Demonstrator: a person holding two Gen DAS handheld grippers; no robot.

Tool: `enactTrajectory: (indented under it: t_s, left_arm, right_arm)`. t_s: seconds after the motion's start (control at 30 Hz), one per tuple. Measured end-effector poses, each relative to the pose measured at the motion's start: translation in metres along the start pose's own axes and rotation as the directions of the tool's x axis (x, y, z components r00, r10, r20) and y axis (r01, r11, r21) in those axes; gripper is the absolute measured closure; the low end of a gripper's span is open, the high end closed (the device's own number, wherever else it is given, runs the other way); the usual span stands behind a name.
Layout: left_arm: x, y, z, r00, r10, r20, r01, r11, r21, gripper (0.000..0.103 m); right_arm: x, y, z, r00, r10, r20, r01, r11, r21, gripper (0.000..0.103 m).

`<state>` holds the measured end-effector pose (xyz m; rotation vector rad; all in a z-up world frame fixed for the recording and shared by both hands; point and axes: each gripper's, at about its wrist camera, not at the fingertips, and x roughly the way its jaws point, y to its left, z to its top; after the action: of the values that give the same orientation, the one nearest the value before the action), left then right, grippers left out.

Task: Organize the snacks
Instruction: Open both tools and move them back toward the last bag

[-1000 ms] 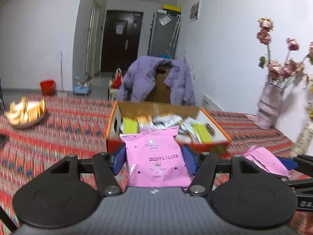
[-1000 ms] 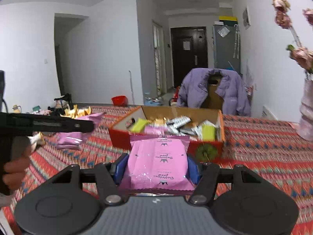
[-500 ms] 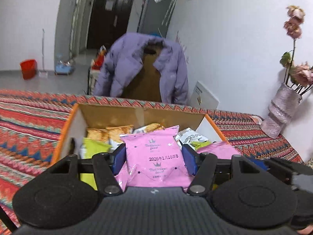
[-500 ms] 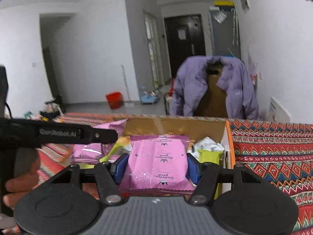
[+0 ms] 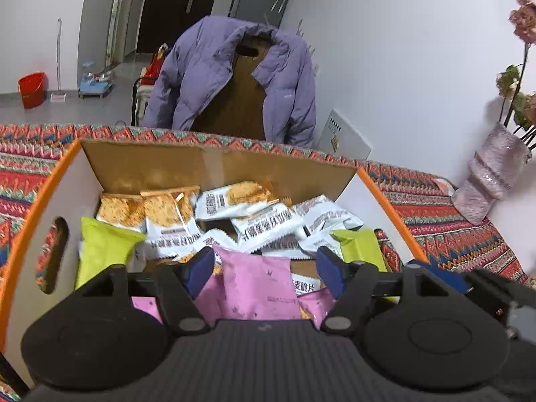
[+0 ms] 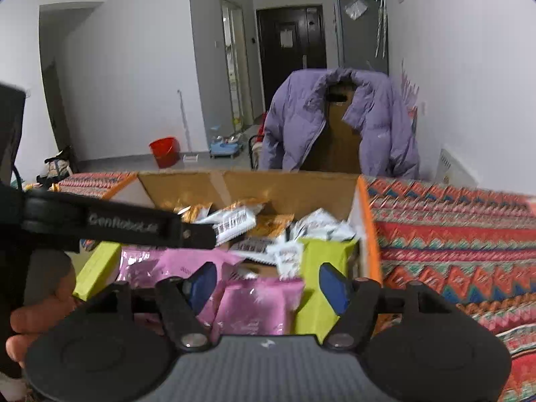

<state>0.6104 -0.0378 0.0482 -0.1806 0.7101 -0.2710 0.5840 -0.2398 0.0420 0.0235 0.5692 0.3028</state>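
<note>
Both tools hang over the open cardboard box, the landmark for everything here. It sits on a tabletop under a red patterned cloth and already holds a loose heap of snacks: white-and-orange packets toward its far wall, lime-green packets against its left and right walls.

Left tool: jaws spread wide, gripping nothing. A pink snack packet lies between and below the blue pads, tilted, clear of both, resting on other pink packets at the box's near edge. Judgement: released here so it drops inside the walls rather than onto the cloth.

Right tool: jaws likewise spread, gripping nothing. A second pink packet lies below the gap between its pads, blurred, inside the box at the near-right corner, just beside a lime-green packet standing against the right wall. Whether it has settled or is mid-fall I cannot tell; the blur suggests motion.

The left tool's arm crosses the right wrist view over the box's left half, the holder's hand visible at the near-left. The tools work close together above one box; a clash looks possible if both pull back at once.

Box is not sorted by colour; packets lie mixed. Likely step: depositing, with both tools free for another pickup. Purple jacket hangs on a chair beyond the box's far wall, a vase to its far right.
</note>
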Motion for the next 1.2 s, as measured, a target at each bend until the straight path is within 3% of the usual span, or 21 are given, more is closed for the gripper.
enactTrajectory:
  t_s: [0.23, 0.37, 0.5, 0.57, 0.8, 1.0, 1.2]
  left_arm:
    - [-0.067, 0.01, 0.007, 0.996, 0.017, 0.084, -0.019, 1.0, 0.015, 0.029]
    - [-0.121, 0.009, -0.008, 0.991, 0.04, 0.126, -0.047, 0.997, 0.056, 0.027]
    - [-0.181, 0.006, -0.045, 0.987, 0.045, 0.153, -0.062, 0.993, 0.102, 0.023]
    - [-0.208, 0.005, -0.066, 0.982, 0.072, 0.173, -0.087, 0.993, 0.084, 0.023]
    - [-0.283, 0.007, -0.142, 0.973, 0.128, 0.193, -0.138, 0.99, 0.04, 0.021]
    - [-0.327, 0.016, -0.207, 0.964, 0.207, 0.167, -0.202, 0.978, -0.047, 0.019]
    - [-0.347, 0.025, -0.253, 0.959, 0.259, 0.111, -0.248, 0.963, -0.101, 0.019]
  right_arm:
    - [-0.051, 0.002, 0.011, 0.997, -0.013, 0.07, 0.015, 1.0, -0.026, 0.033]
    - [-0.102, 0.013, 0.006, 0.993, 0.0, 0.119, 0.007, 0.998, -0.061, 0.033]
    - [-0.156, 0.029, -0.008, 0.989, 0.014, 0.149, 0.0, 0.996, -0.091, 0.03]
    - [-0.178, 0.038, -0.021, 0.99, 0.023, 0.142, -0.006, 0.993, -0.116, 0.025]
    - [-0.241, 0.066, -0.076, 0.991, 0.07, 0.11, -0.053, 0.988, -0.143, 0.024]
    - [-0.278, 0.074, -0.129, 0.995, 0.061, 0.082, -0.056, 0.996, -0.064, 0.024]
    - [-0.302, 0.079, -0.173, 0.998, 0.038, 0.04, -0.037, 0.999, -0.038, 0.023]
